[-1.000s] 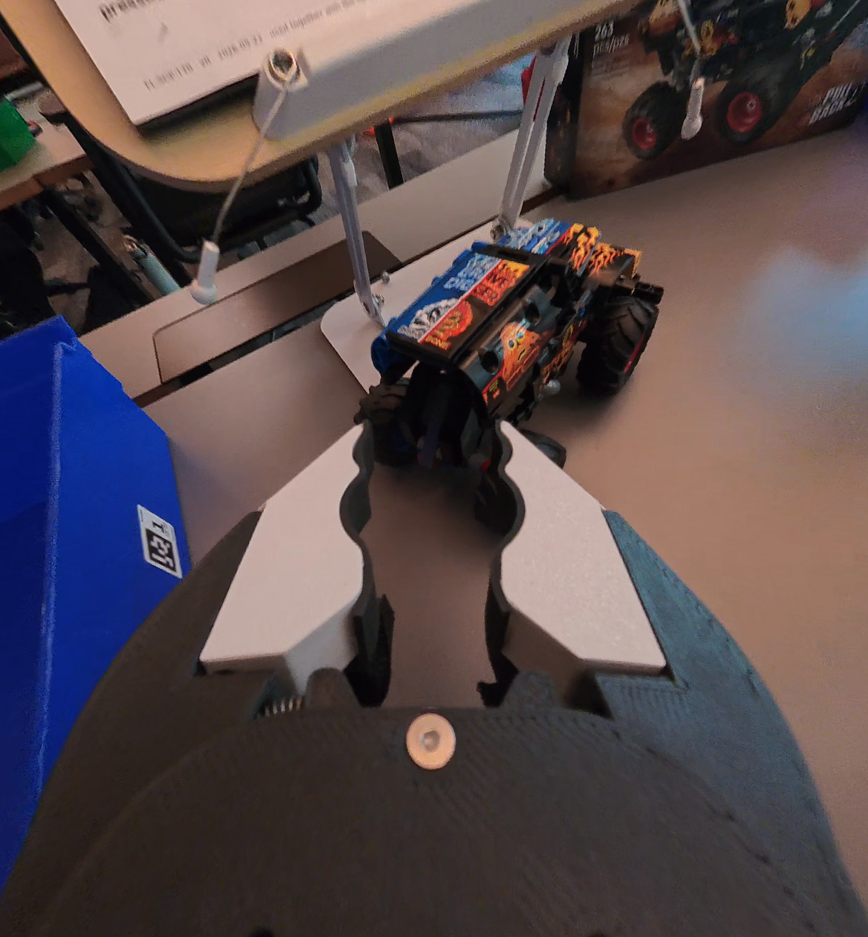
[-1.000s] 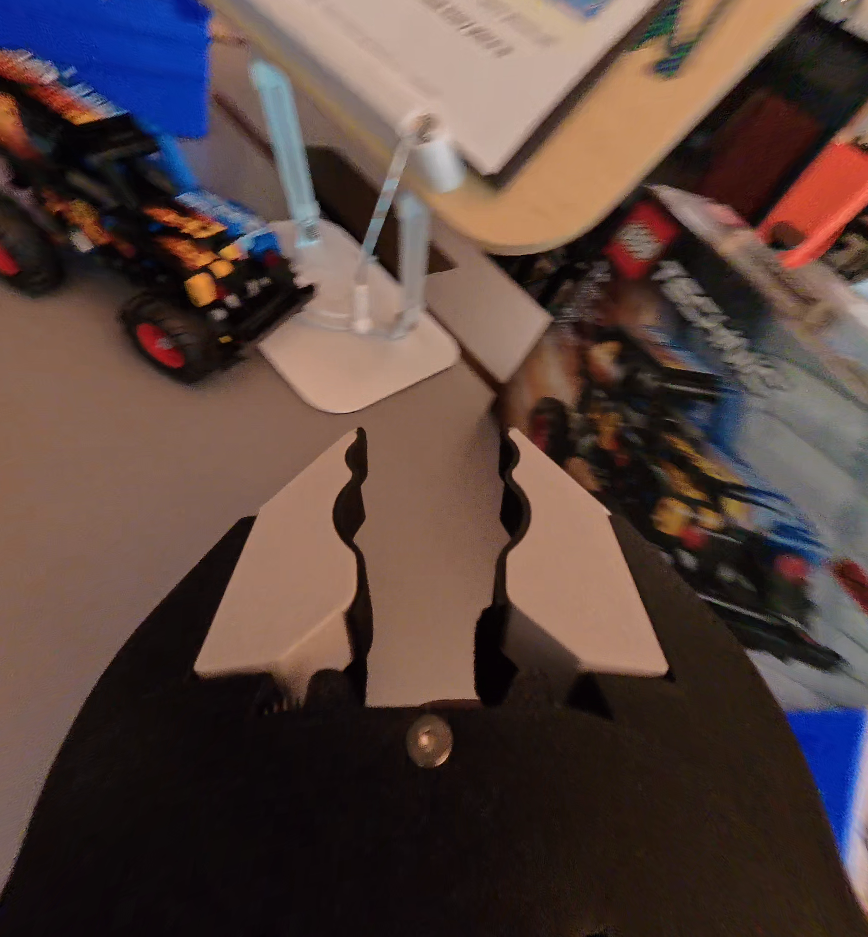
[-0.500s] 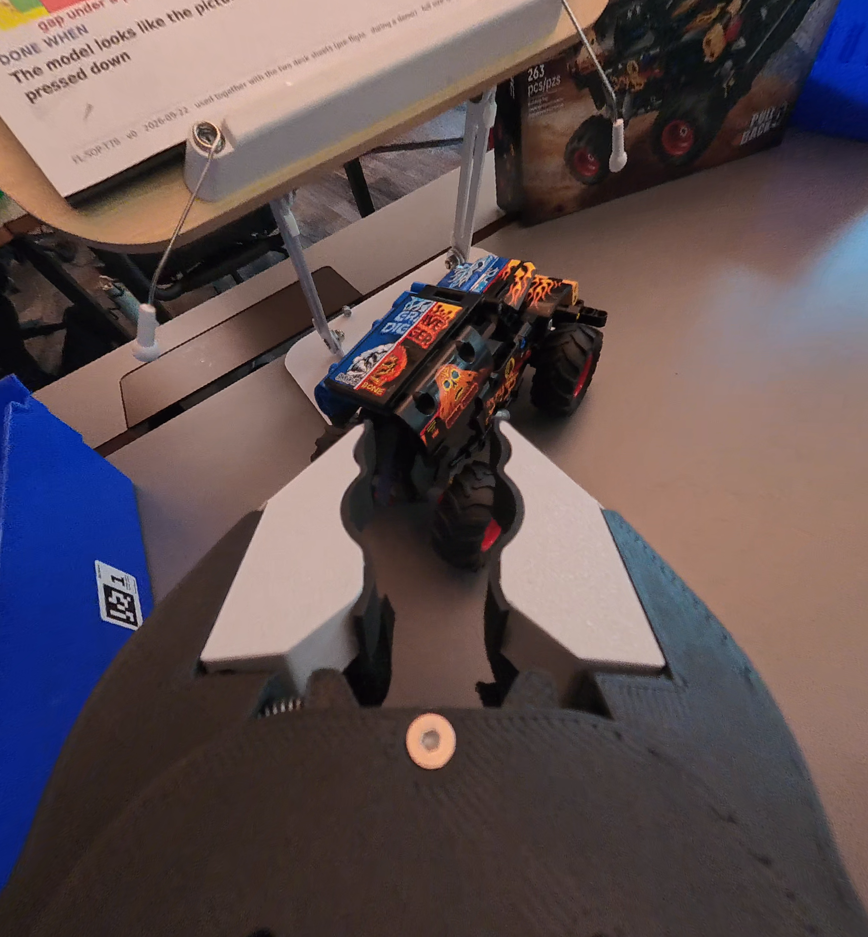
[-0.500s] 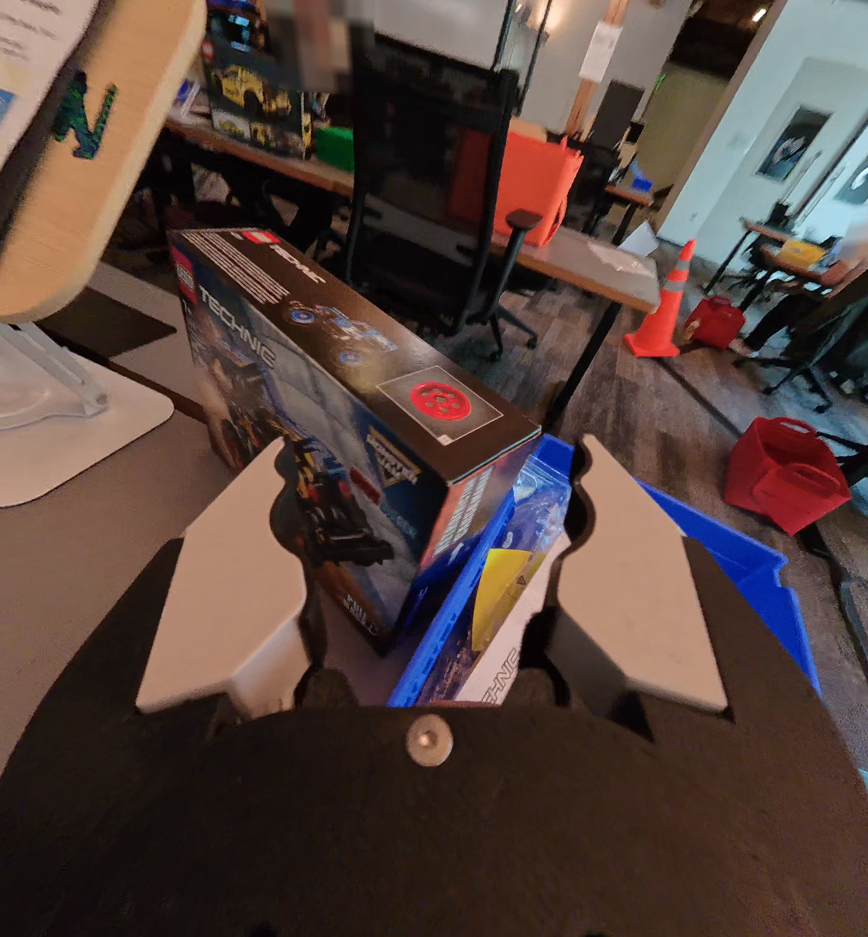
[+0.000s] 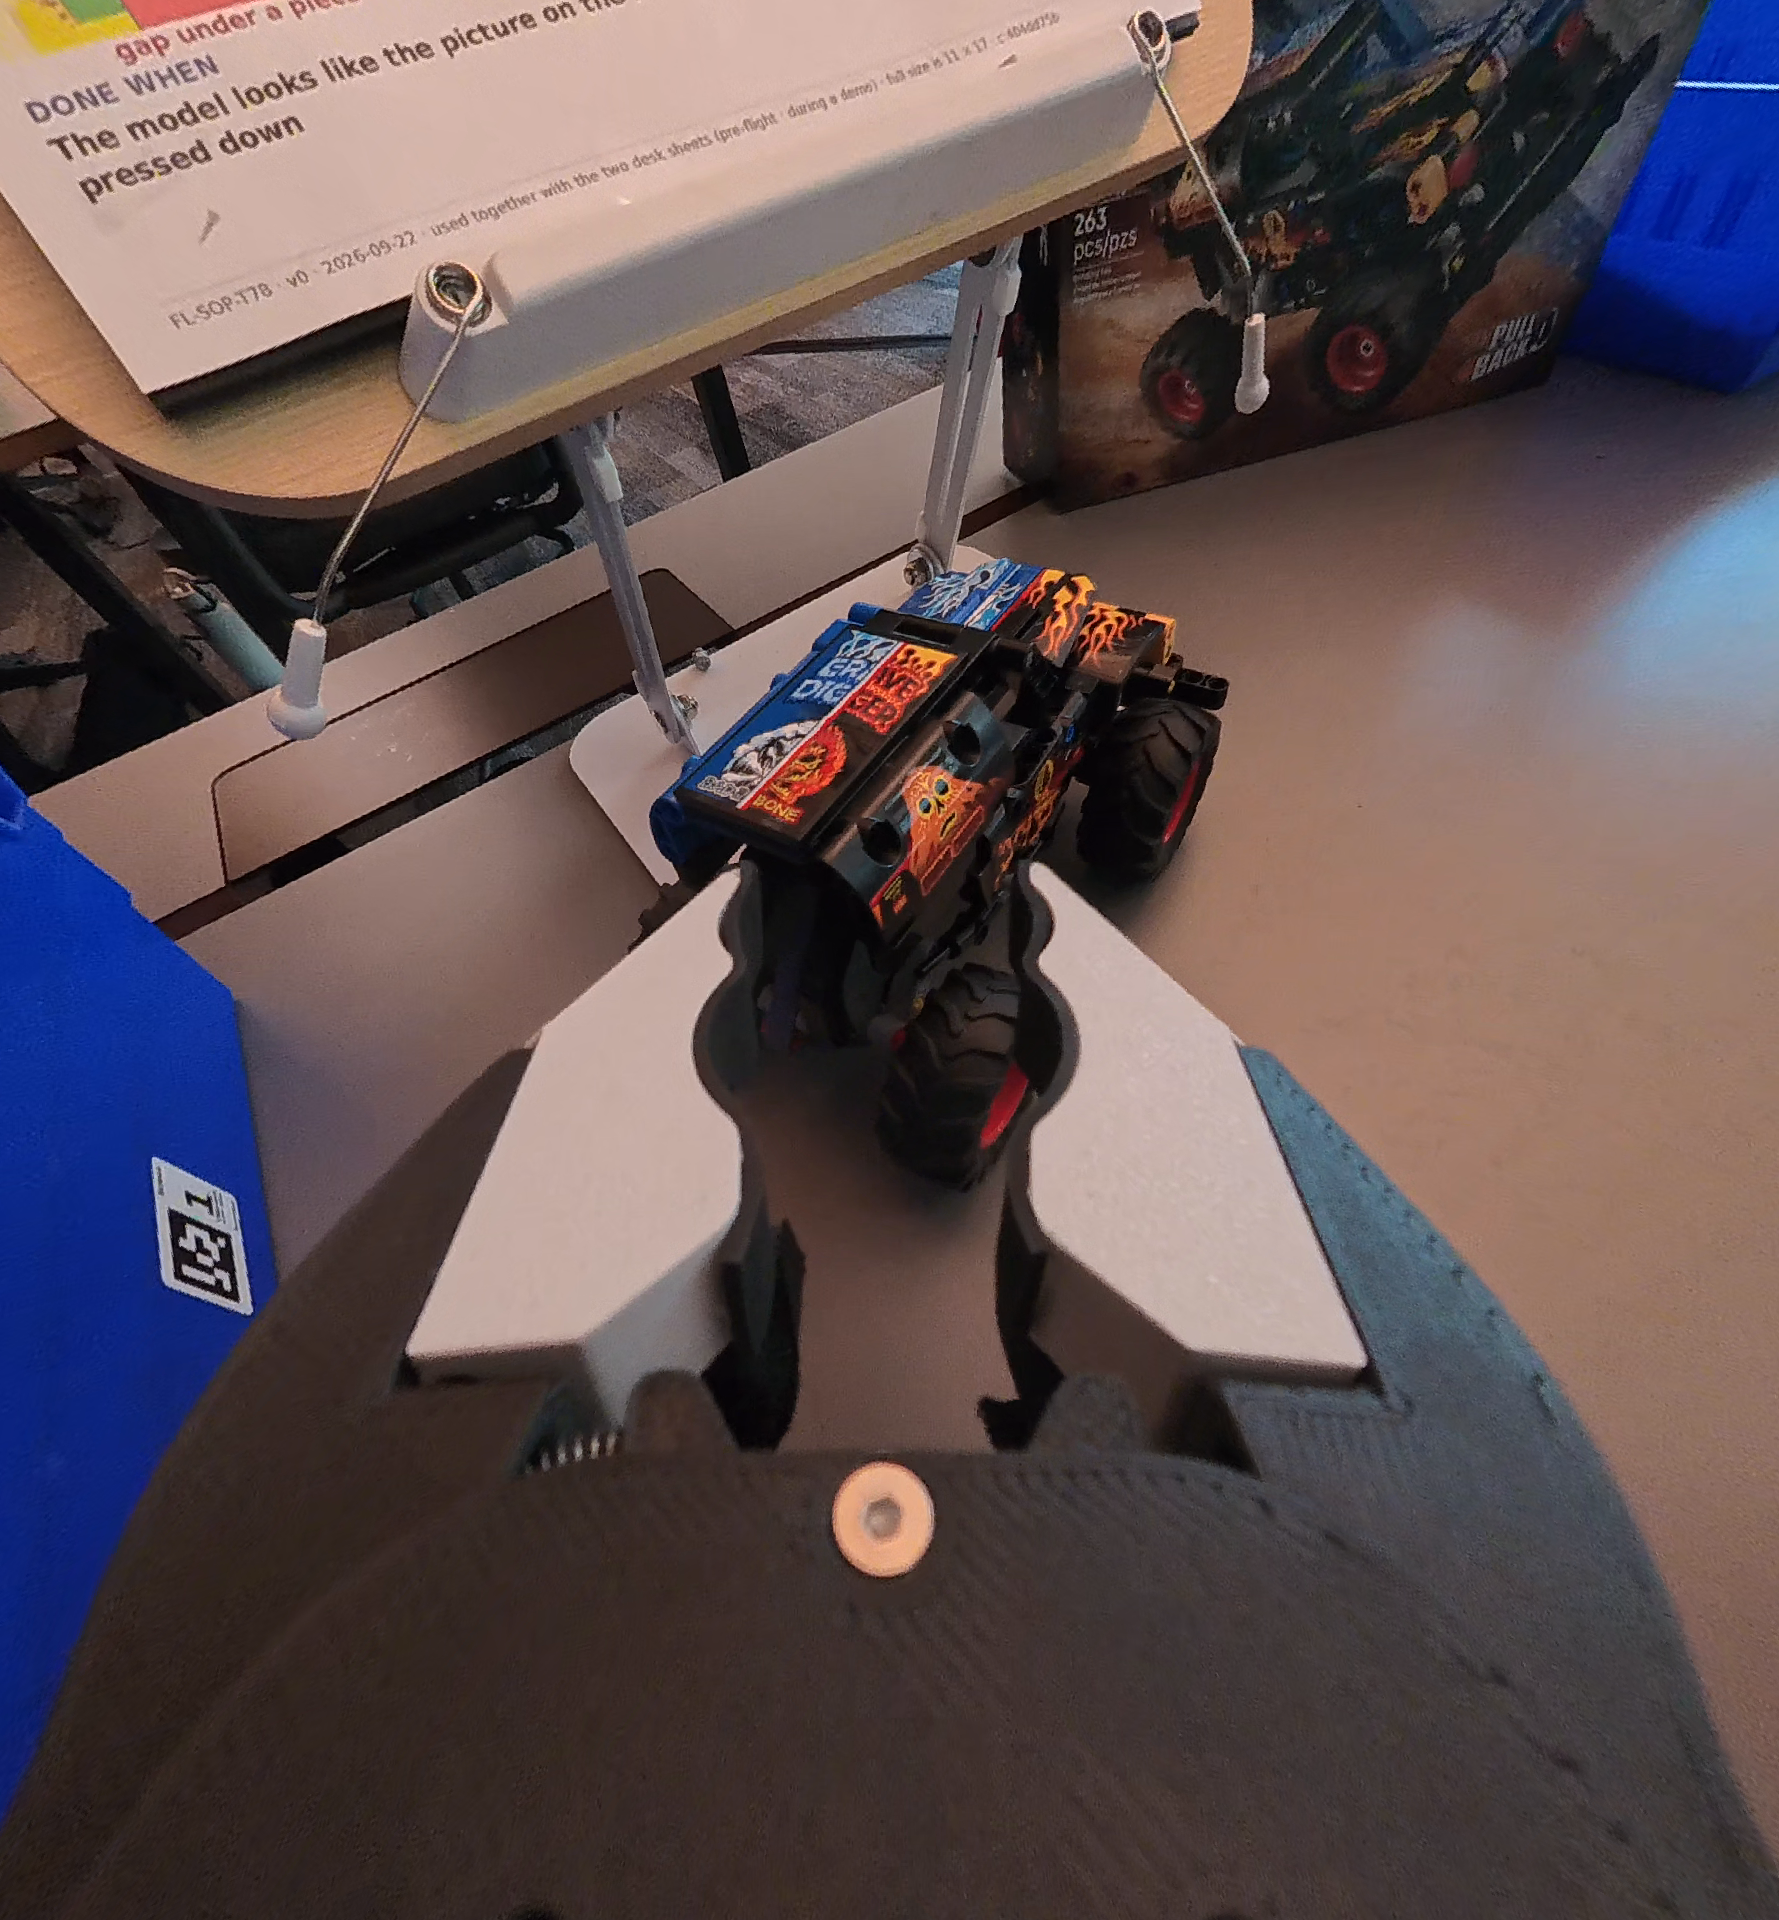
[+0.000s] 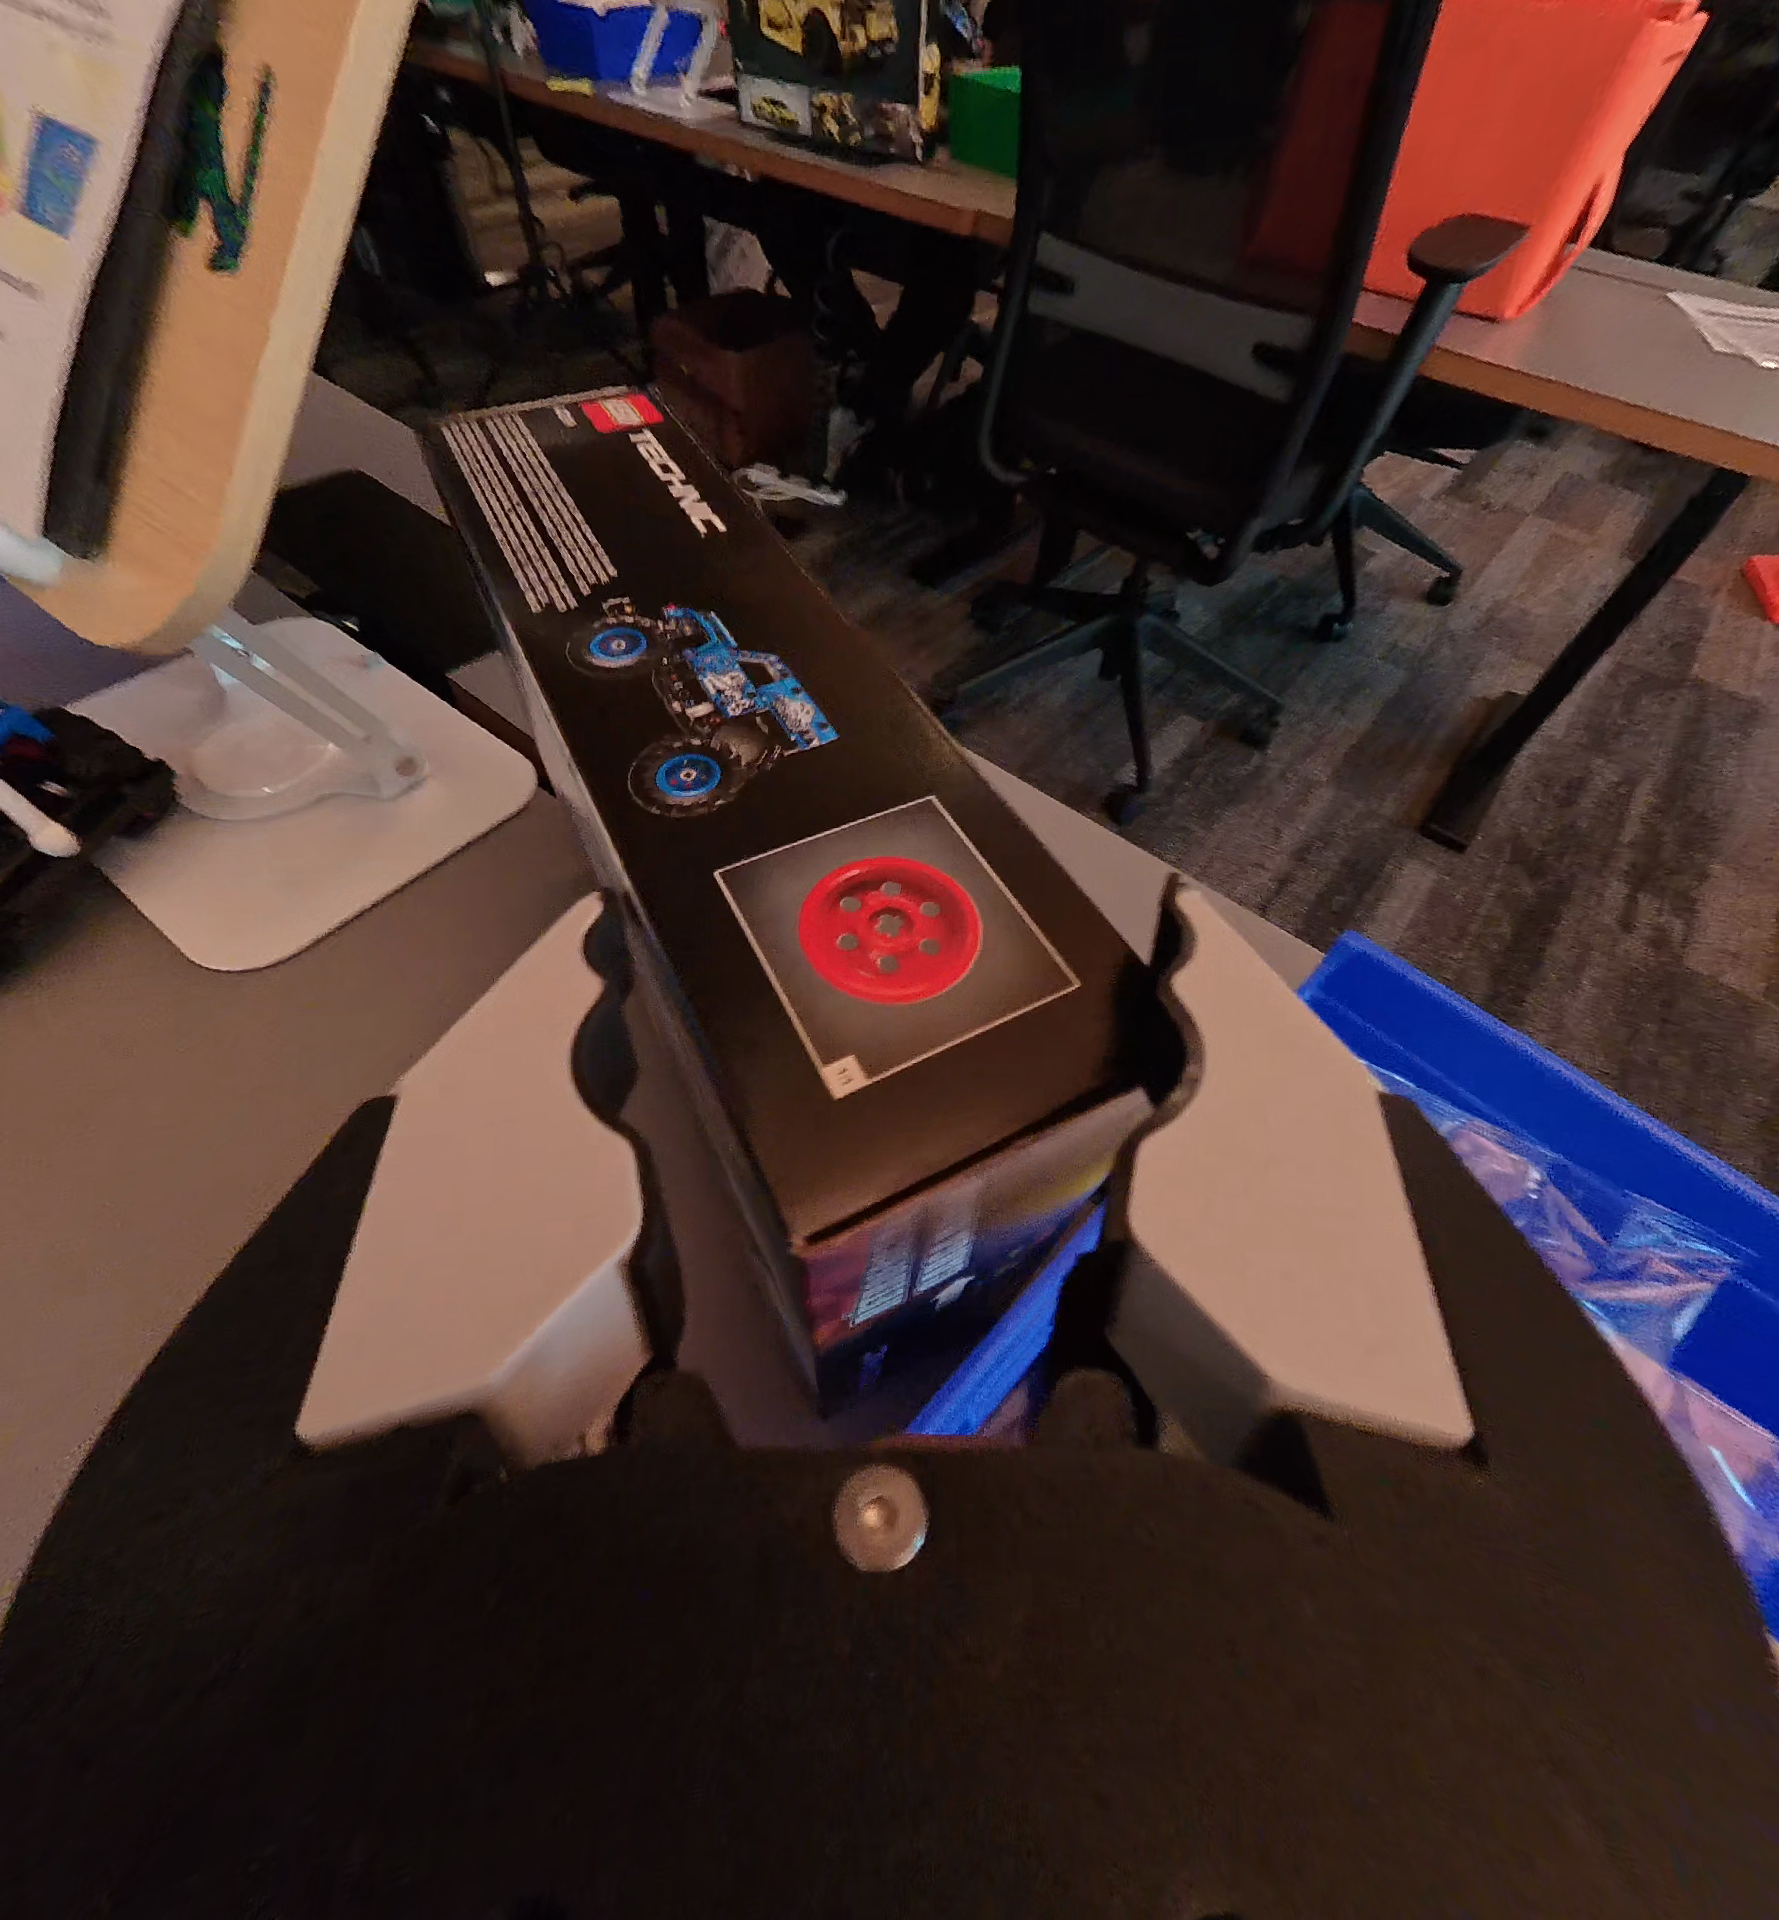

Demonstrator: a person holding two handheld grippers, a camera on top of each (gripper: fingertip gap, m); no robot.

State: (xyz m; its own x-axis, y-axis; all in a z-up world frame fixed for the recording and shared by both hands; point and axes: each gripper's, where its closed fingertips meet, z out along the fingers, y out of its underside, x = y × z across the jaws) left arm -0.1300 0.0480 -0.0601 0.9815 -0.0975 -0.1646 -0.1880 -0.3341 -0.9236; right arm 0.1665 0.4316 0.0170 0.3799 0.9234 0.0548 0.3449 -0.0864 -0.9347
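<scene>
Grey table (image 5: 1487,935) in a workroom with office chair (image 6: 1176,312).

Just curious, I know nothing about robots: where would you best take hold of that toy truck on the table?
Probably across its body, from the rear where the left gripper already is. The truck stands upright on the table, tail towards the open jaws; its flat sides look narrower than the wide tyres.

Light: pretty dim and warm, orangey cast overall
Glare: pale blue sheen on the smooth grey worktop (image 5: 1643,644)
Blur: tilted wooden sheet-holder board (image 6: 189,312) is smeared
Edges: heavy fisheye bending
</scene>
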